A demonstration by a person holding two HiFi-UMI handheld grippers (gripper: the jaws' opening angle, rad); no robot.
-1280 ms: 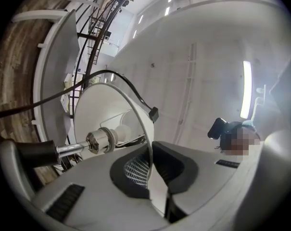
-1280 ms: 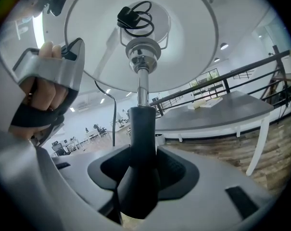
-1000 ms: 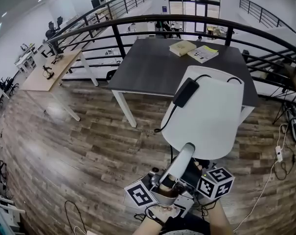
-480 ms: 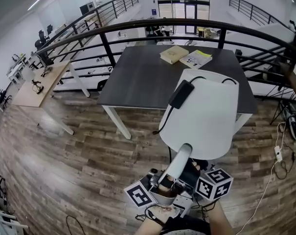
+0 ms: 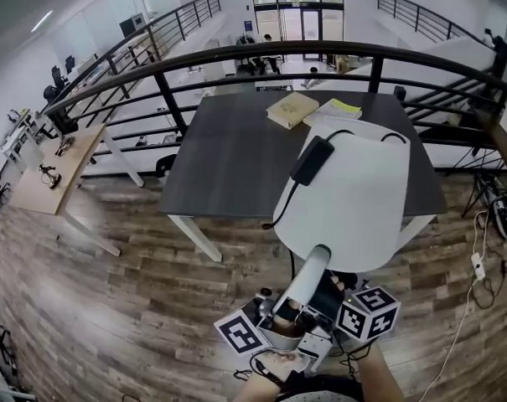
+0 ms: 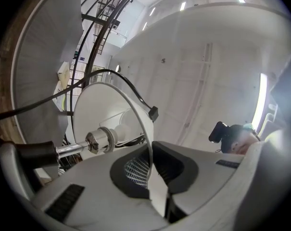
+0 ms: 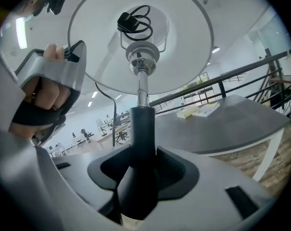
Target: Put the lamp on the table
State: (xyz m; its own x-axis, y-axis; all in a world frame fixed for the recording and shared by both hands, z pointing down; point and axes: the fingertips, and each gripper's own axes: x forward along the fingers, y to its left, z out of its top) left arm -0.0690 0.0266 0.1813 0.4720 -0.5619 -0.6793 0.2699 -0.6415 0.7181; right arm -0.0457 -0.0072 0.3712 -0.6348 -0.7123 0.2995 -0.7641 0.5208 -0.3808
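Observation:
A lamp with a white shade [image 5: 354, 195] hangs in the air in front of the dark grey table [image 5: 236, 149], carried by both grippers. Its black cord and plug [image 5: 313, 159] lie across the shade's top. My left gripper [image 6: 150, 170] is shut on the shade's thin rim [image 6: 146, 143]; in the head view it reaches up to the shade's near edge [image 5: 318, 256]. My right gripper [image 7: 143, 165] is shut on the lamp's dark stem [image 7: 141, 124], below the metal socket [image 7: 142, 57]. The lamp's base is hidden under the grippers.
Two books [image 5: 292, 109] [image 5: 333, 111] lie at the table's far edge. A black railing [image 5: 236, 53] curves behind the table. A light wooden desk [image 5: 52, 170] stands at the left. Cables and a power strip [image 5: 479, 262] lie on the wooden floor at the right.
The lamp and both grippers have moved forward together toward the dark table, which now lies closer and under the shade's far edge. Both grips are unchanged.

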